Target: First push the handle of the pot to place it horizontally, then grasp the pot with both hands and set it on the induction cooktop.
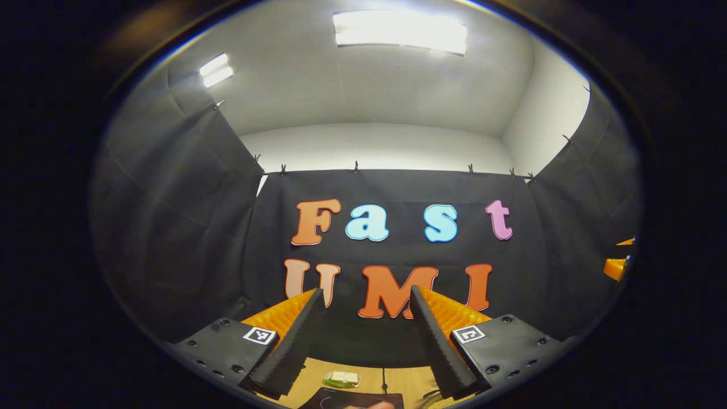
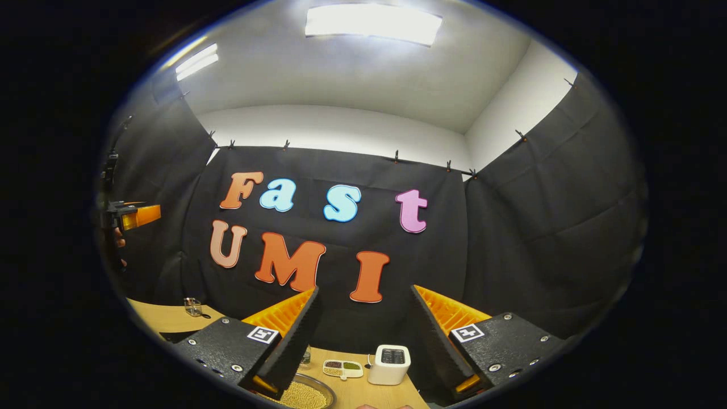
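Both grippers are raised and face the booth's back wall. My left gripper [image 1: 366, 292] stands open with nothing between its fingers. Under it, at the bottom edge of the left gripper view, lies a dark flat slab [image 1: 352, 400] that looks like the induction cooktop. My right gripper [image 2: 365, 291] is open too and holds nothing. Low in the right gripper view a round metal-rimmed vessel [image 2: 304, 393] holds yellowish grains; I cannot tell whether it is the pot. The left gripper [image 2: 136, 216] shows far left there, held by a hand. The right gripper [image 1: 616, 267] peeks in at the far right of the left gripper view.
On the wooden table [image 2: 346, 392] stand a white toaster [image 2: 389, 363] and a small divided dish [image 2: 342, 368] with dark and green contents. The dish [image 1: 341, 379] also lies between the left fingers' bases. A small glass jar [image 2: 193, 307] sits at the table's far left.
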`<state>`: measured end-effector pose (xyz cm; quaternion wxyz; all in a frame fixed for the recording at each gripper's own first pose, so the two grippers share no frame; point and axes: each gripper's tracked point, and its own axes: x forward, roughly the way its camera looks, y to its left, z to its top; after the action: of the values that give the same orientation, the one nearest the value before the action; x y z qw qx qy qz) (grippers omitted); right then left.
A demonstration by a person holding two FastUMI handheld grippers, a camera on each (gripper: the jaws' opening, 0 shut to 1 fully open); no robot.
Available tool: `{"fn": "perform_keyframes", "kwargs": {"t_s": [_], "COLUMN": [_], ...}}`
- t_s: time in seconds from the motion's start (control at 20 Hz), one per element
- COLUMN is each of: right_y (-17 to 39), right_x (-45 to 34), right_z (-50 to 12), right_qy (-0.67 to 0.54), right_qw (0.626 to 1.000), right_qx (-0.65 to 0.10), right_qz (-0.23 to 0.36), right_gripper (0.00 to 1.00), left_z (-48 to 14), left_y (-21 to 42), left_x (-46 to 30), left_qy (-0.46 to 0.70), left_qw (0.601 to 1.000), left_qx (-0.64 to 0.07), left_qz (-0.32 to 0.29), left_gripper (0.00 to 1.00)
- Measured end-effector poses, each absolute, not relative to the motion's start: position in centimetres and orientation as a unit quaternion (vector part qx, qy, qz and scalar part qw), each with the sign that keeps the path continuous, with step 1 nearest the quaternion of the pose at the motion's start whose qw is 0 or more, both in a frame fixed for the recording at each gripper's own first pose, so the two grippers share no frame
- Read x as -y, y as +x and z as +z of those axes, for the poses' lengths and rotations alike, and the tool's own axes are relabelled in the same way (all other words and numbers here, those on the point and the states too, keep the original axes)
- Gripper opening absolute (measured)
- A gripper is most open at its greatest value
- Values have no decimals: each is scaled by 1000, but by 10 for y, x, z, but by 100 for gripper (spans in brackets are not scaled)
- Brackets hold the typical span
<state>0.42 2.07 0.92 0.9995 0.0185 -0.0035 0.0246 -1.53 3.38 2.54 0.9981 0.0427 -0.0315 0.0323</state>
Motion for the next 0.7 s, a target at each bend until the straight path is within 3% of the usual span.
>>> {"fn": "perform_keyframes", "kwargs": {"t_s": [0.7], "right_y": [-1], "right_x": [-65], "right_z": [-97], "right_qy": [37], "right_qw": [986], "right_qx": [-144], "right_qz": [76], "right_gripper": [94], "left_z": [0], "left_y": [-14], "left_x": [-50], "left_qy": [62], "left_qw": [998], "left_qx": [-6], "left_qz": [32], "left_gripper": [97]}}
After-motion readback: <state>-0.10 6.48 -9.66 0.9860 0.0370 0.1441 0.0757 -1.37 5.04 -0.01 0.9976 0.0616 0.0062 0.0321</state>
